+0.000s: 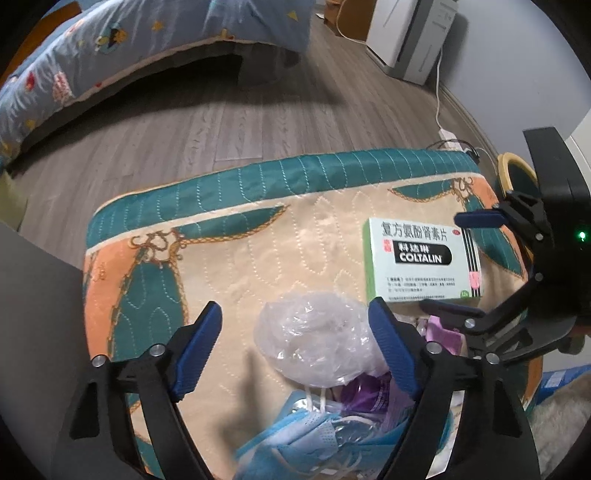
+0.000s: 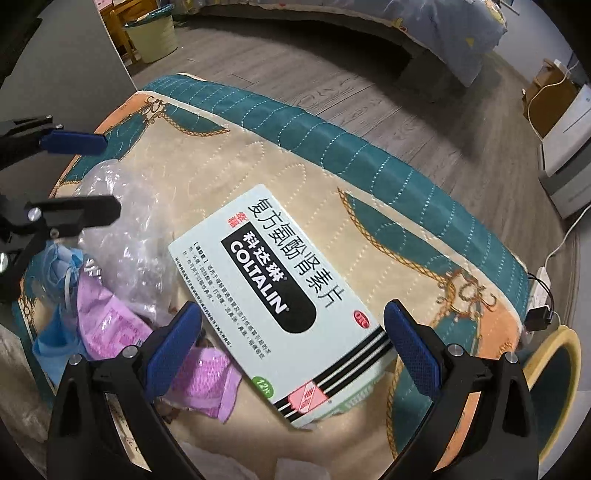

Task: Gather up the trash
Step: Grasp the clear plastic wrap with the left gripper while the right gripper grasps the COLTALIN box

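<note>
Both wide, holding nothing: left gripper (image 1: 295,332) astride crumpled plastic (image 1: 314,336), right gripper (image 2: 291,339) astride medicine box (image 2: 280,306); may slip through loose closing.

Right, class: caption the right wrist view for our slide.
Open right gripper straddles a medicine box on a quilted cushion.

1. Grey wood-plank floor (image 1: 207,122) runs across the room, with soft shadow beneath the bed at 11 o'clock.
2. A bed with blue patterned bedding (image 1: 74,62) curves along the upper left in the left wrist view.
3. A white appliance (image 1: 410,37) stands at 1 o'clock against a pale grey wall (image 1: 517,74), its white cord (image 1: 438,103) trailing down to a power strip (image 2: 541,284).
4. A pale green bin (image 2: 153,37) sits at 11 o'clock in the right wrist view, beside wooden furniture (image 2: 122,18).
5. Cardboard boxes (image 2: 550,99) rest at 2 o'clock.
6. A quilted teal, peach and cream cover (image 2: 369,158) fills the foreground.
</note>
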Demonstrator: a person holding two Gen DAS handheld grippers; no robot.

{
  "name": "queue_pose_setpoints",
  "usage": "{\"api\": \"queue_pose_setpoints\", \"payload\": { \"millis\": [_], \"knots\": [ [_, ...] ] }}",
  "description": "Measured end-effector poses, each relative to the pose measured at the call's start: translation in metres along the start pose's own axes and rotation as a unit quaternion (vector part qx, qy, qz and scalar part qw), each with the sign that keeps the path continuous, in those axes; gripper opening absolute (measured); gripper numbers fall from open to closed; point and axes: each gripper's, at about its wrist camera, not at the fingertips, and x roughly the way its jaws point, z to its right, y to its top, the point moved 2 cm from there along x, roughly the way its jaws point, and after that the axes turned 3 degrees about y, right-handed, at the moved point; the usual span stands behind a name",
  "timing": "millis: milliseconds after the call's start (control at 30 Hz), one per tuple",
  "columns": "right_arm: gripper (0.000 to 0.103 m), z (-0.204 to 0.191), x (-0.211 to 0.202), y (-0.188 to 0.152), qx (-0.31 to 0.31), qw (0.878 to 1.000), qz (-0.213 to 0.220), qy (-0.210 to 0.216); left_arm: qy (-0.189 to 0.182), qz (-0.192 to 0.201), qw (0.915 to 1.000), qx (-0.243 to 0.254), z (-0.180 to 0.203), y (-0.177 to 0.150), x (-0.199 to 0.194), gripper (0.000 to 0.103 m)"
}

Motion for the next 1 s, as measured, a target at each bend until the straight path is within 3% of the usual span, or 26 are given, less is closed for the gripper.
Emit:
{"api": "queue_pose_setpoints", "payload": {
  "millis": [367,433,567,800,1000],
  "knots": [
    [0.097,0.003,0.017,0.014,0.001,1.0,-0.008,-0.016,-0.025,-0.023,0.9993,0.016,0.006,-0.001,0.012,0.039],
    [0.091,0.002,0.016,0.014,0.002,1.0,-0.006,-0.015,-0.03,-0.024,0.9991,0.016,0.007,-0.001,0.011,0.032],
    [0.083,0.006,0.009,0.011,0.008,1.0,-0.007,-0.011,-0.023,-0.016,0.9993,0.025,0.011,0.003,0.008,0.027],
    [0.08,0.019,-0.025,0.001,0.047,0.999,0.022,-0.007,0.013,0.036,0.9988,0.03,0.021,0.016,-0.019,0.027],
    [0.078,0.036,-0.053,-0.013,0.081,0.996,0.046,-0.014,0.02,0.079,0.9963,0.024,0.034,0.023,-0.046,0.027]
  ]
}}
